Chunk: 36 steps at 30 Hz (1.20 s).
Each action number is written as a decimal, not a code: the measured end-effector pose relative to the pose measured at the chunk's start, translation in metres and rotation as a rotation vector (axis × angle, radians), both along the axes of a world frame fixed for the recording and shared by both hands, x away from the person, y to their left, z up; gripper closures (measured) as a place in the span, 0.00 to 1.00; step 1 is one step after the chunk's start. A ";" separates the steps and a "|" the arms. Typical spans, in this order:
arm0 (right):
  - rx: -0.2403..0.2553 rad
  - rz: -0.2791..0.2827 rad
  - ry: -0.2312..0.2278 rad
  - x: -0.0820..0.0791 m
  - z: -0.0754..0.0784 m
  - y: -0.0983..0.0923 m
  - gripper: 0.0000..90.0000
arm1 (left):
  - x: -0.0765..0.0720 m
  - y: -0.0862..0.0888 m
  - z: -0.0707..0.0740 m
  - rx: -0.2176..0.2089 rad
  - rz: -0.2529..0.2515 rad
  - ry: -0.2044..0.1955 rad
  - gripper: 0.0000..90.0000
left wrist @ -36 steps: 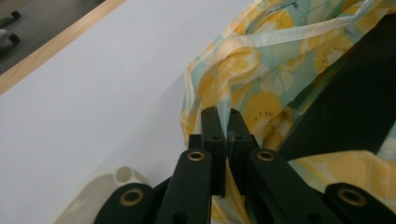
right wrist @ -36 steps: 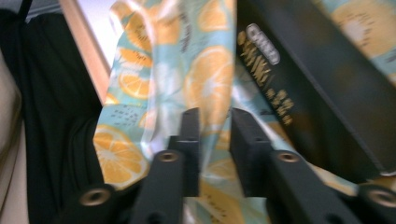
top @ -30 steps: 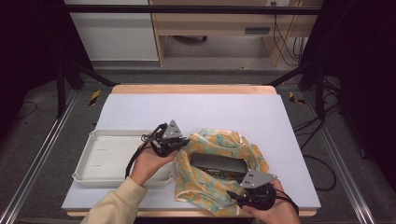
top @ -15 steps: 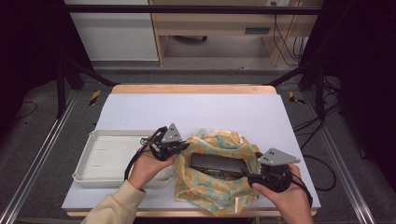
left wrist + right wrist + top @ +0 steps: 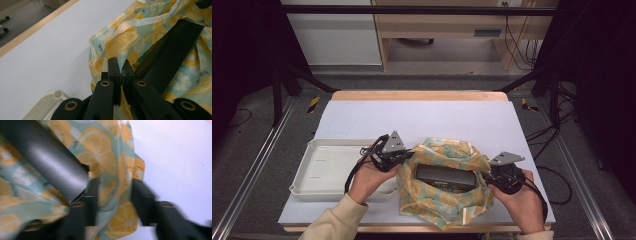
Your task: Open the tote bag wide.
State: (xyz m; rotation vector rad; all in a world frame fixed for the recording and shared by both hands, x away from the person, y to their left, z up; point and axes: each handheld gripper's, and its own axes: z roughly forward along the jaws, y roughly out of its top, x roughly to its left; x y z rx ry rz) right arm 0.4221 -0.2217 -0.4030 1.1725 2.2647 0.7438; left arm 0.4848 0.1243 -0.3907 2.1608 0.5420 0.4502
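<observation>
A cloth bag (image 5: 447, 200) printed with lemon slices lies on the white table, its mouth spread around a long dark grey object (image 5: 445, 176). My left gripper (image 5: 408, 156) is at the bag's left rim. In the left gripper view that gripper (image 5: 121, 65) is shut on a fold of the bag (image 5: 150, 22), beside the dark object (image 5: 175, 45). My right gripper (image 5: 488, 176) is at the bag's right rim. Its jaws have just been closing. In the right gripper view the gripper (image 5: 113, 192) stands a little apart around a fold of the bag (image 5: 105, 140), next to the dark object (image 5: 50, 162).
A shallow white tray (image 5: 324, 167) sits left of the bag, under the left hand, and its corner (image 5: 47, 105) lies by the left jaws. The table (image 5: 422, 117) reaches back to a wooden edge. Dark stand legs and cables lie on the floor beyond.
The right hand has moved from the bag's near right corner out and back along its right side. The left hand and its grip on the rim have stayed put.
</observation>
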 end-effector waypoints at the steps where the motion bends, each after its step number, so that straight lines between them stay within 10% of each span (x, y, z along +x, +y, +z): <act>1: -0.024 0.000 -0.006 0.006 0.001 0.000 0.88 | 0.000 0.001 0.001 -0.005 0.000 -0.001 1.00; 12: -0.098 -0.032 -0.084 0.021 0.017 0.000 0.98 | -0.002 -0.002 0.002 -0.003 -0.008 -0.009 1.00; 21: -0.047 -0.002 -0.077 0.011 0.011 -0.002 0.41 | 0.008 -0.015 0.003 0.022 -0.014 -0.025 1.00; 27: 0.008 0.004 -0.109 0.018 0.018 0.001 0.28 | 0.017 -0.022 0.012 0.019 0.001 -0.046 1.00; 36: 0.003 0.035 -0.125 0.032 -0.005 0.005 0.94 | 0.029 -0.028 0.011 0.072 0.032 -0.055 1.00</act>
